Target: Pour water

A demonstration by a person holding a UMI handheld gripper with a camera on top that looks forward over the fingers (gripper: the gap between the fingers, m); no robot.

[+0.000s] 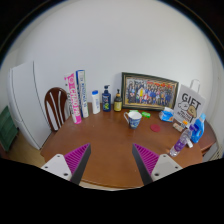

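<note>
Water bottle (106, 98) with the dark body stands upright at upper centre of the frame, well beyond my jaws, between a white bottle (95, 101) and a small amber bottle (117, 100); can't tell if there's water in it. Going by size: round wooden surface (110, 140) fills the lower middle of the frame. White wall behind, a white door (28, 100) at left. A wooden chair (56, 105) sits at the surface's left edge. A framed picture (149, 91) leans against the wall, right of centre. A "GIFT" sign (188, 103) stands at right. A tall pink-and-white box (74, 96) and a slim white carton (82, 92) stand left of the bottles. A mug (134, 119) with a blue handle stands just in front of the picture frame. A teal dish (166, 115) lies right of the mug. A blue spray bottle (197, 130) and a small purple-capped bottle (181, 143) stand at lower right. My gripper (112, 160) is empty, jaws wide open, magenta pads (76, 157) showing at the bottom, nothing between them but bare surface.
</note>
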